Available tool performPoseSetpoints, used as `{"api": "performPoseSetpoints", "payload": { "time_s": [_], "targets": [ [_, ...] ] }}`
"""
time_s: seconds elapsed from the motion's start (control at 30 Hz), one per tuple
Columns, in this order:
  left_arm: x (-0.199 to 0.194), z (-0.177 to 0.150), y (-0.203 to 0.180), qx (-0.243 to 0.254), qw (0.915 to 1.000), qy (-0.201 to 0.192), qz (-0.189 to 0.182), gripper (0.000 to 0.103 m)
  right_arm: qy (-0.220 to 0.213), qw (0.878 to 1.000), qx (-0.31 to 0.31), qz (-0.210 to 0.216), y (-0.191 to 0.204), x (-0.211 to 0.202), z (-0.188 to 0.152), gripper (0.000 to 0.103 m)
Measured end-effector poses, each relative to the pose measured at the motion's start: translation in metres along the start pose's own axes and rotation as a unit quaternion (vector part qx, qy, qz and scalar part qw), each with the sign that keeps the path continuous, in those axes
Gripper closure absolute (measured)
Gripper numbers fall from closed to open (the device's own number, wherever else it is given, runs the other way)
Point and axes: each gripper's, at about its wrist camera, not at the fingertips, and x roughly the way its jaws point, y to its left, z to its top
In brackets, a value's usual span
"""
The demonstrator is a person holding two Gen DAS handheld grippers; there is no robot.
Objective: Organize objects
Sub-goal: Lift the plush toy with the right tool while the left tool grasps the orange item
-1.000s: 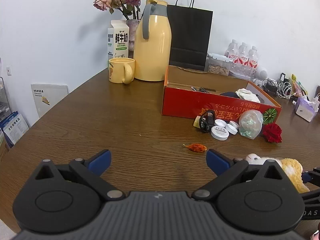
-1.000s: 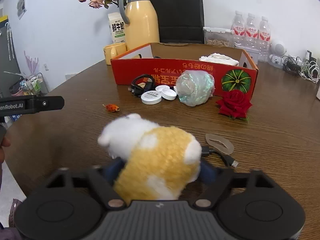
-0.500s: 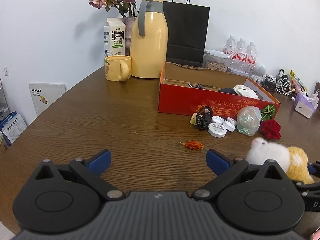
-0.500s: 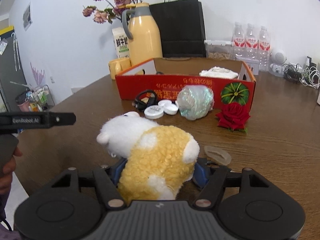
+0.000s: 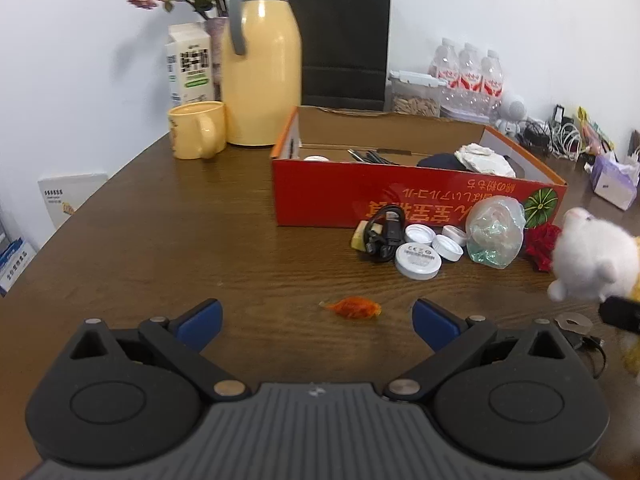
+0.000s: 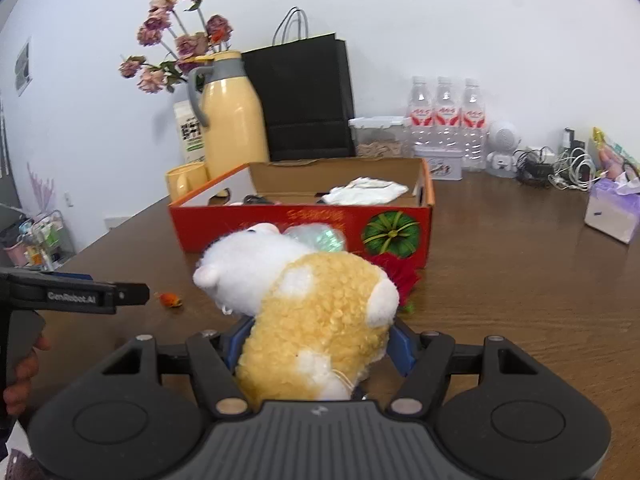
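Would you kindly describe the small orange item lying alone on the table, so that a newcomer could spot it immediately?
Start at the red cardboard box on the brown table; a cluster of white lids, a black cable and a crumpled plastic bag lies before it. Nearer the open left gripper lies the orange item: small, wrinkled, alone, touching nothing.

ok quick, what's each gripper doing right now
left gripper: open, holding nothing
right gripper: shut on the plush toy

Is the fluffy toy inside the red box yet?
Not yet. The fluffy toy is held in the right claw, in front of the red box.
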Motion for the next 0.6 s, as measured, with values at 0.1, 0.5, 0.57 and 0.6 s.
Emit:
{"api": "performPoseSetpoints", "payload": {
  "time_s": [0.1,0.5,0.57,0.6],
  "targets": [
    [0.016,0.004,-0.007,0.006,0.9999,0.011,0.005,0.0,-0.002,1.0,0.003,-0.007,-0.008,0.005,0.004,0.037],
    [0.041,0.006,-0.014,0.007,0.9994,0.034,0.001,0.017,0.005,1.0,0.006,-0.007,-0.017,0.024,0.009,0.037],
    [0.043,0.005,-0.014,0.005,0.9992,0.039,-0.001,0.025,0.006,1.0,0.005,-0.006,-0.016,0.026,0.01,0.037],
    [0.044,0.004,-0.014,0.003,0.9991,0.042,-0.004,0.031,0.007,1.0,0.005,-0.005,-0.016,0.026,0.01,0.037]
  ]
}}
